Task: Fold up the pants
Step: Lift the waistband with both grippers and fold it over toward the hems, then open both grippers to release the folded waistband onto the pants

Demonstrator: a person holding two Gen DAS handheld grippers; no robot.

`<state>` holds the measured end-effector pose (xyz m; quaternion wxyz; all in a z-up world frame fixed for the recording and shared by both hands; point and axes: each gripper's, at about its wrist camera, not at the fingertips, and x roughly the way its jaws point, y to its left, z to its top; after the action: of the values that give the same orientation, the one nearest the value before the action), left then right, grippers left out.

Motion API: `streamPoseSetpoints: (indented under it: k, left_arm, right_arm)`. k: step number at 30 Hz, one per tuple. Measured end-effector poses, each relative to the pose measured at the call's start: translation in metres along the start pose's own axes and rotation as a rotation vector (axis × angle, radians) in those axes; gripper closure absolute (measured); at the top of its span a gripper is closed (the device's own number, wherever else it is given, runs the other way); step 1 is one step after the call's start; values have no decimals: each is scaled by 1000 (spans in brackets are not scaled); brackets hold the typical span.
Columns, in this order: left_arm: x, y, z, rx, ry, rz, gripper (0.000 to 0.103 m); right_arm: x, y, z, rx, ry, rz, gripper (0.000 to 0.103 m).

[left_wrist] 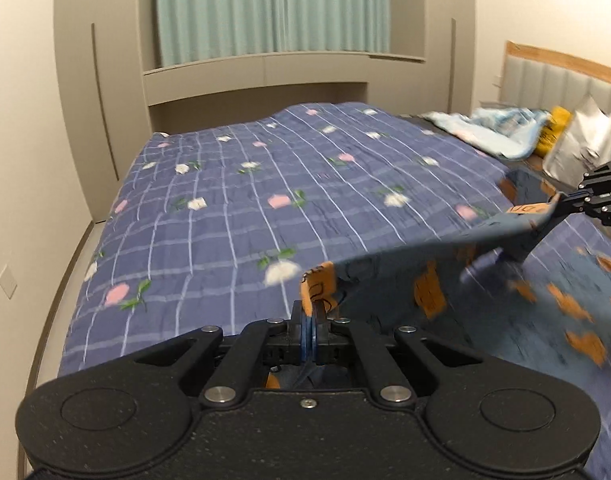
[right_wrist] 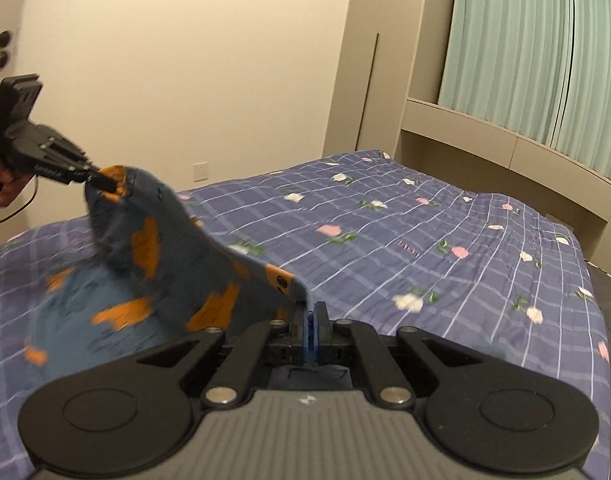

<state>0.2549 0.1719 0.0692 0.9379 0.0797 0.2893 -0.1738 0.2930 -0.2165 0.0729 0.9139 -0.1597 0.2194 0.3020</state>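
Note:
The pants (left_wrist: pixel 401 268) are dark blue with orange patches and hang lifted above the bed, stretched between both grippers. My left gripper (left_wrist: pixel 312 308) is shut on one orange-printed corner of the edge. My right gripper (right_wrist: pixel 310 312) is shut on the other corner. In the left wrist view the right gripper (left_wrist: pixel 561 202) shows at the far right, pinching the cloth. In the right wrist view the left gripper (right_wrist: pixel 103 180) shows at the left, held by a hand, with the pants (right_wrist: pixel 165 248) drooping from it to the bed. The lower cloth is motion-blurred.
The bed carries a blue checked quilt (left_wrist: pixel 265 184) with pink and white flowers. A light blue blanket (left_wrist: pixel 497 128), a yellow item (left_wrist: pixel 555 132) and a silvery bag (left_wrist: pixel 585 140) lie by the padded headboard (left_wrist: pixel 565 76). Green curtains (left_wrist: pixel 273 4) and beige cabinets stand behind.

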Motion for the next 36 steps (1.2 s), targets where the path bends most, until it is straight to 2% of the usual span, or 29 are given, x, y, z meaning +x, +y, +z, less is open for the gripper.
streamPoseSetpoints:
  k: [5,11,19,23,25,27,28,29,31,32,33,34,36]
  left_arm:
    - [-13,-20,-43,42,58,-36,102]
    - [-4,-37,-91,42,152,-39,102]
    - [-20,-43,-111,35,163,-47,102]
    - [-9,-48,-123,32,205,-39,101]
    - [-3,-50,-126,7,216,-40,97]
    - [-4,-52,-126,-13,211,-34,90]
    - [-5,-54,-125,-24,208,-32,78]
    - [-6,-56,-124,-33,206,-36,71]
    - [-8,-63,-121,-61,195,-33,41]
    - [-9,-69,-119,-77,187,-25,31]
    - [-8,-75,-116,-89,177,-22,26]
    - [-7,-84,-113,-102,163,-21,17]
    - [-4,-102,-107,-130,131,-13,5]
  right_arm:
    - [-33,43,-38,-21,53,16,101]
    - [-38,81,-85,-44,121,6,101]
    - [-53,97,-98,-62,133,-1,101]
    - [-52,100,-110,-50,170,-1,101]
    - [-45,101,-119,-27,189,0,101]
    - [-43,101,-125,5,183,-6,99]
    - [-45,100,-127,26,174,-8,98]
    - [-47,99,-128,41,161,-14,94]
    - [-53,96,-130,64,140,-16,76]
    - [-57,95,-131,73,132,-16,60]
    - [-60,93,-132,81,123,-20,48]
    - [-65,91,-134,91,112,-24,43]
    - [-78,84,-140,121,95,-71,19]
